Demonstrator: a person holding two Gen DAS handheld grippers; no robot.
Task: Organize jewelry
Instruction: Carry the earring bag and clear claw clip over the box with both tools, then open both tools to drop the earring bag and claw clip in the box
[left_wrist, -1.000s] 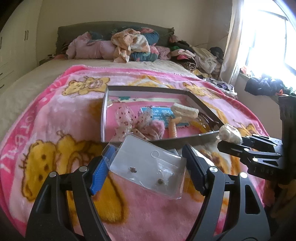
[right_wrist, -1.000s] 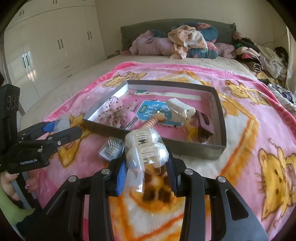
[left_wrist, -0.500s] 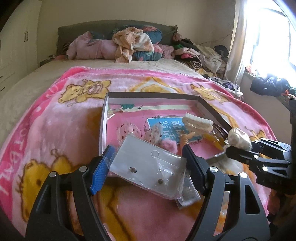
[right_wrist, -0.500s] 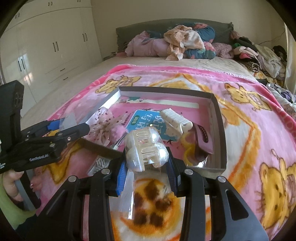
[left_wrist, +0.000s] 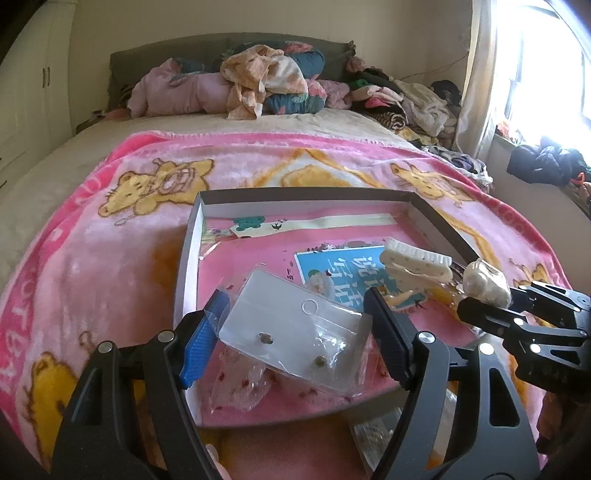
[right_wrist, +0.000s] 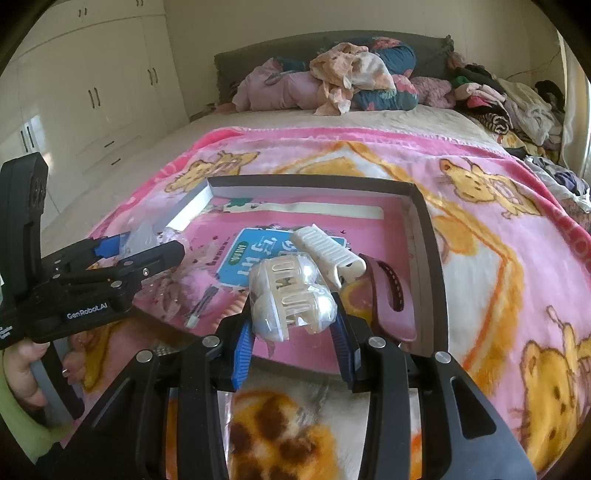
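Nearest, at 6 o'clock: left gripper (left_wrist: 295, 325) pinching a clear earring packet (left_wrist: 295, 332); right gripper (right_wrist: 291, 314) clamped on a bagged cream claw clip (right_wrist: 290, 295). Both held above the near edge of the grey tray (right_wrist: 428, 236), not yet released. Beyond, toward 12 o'clock inside the tray: white comb clip (right_wrist: 328, 251), blue card (right_wrist: 240, 258), mauve clip (right_wrist: 391, 299) already stowed. On the blanket (left_wrist: 110, 258) near 5 o'clock, one small packet (left_wrist: 373, 435) apparently left to collect.

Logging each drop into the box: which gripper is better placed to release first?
Probably left: the left gripper holds its earring packet well over the box, while the right gripper's hair claw hangs by the near wall.
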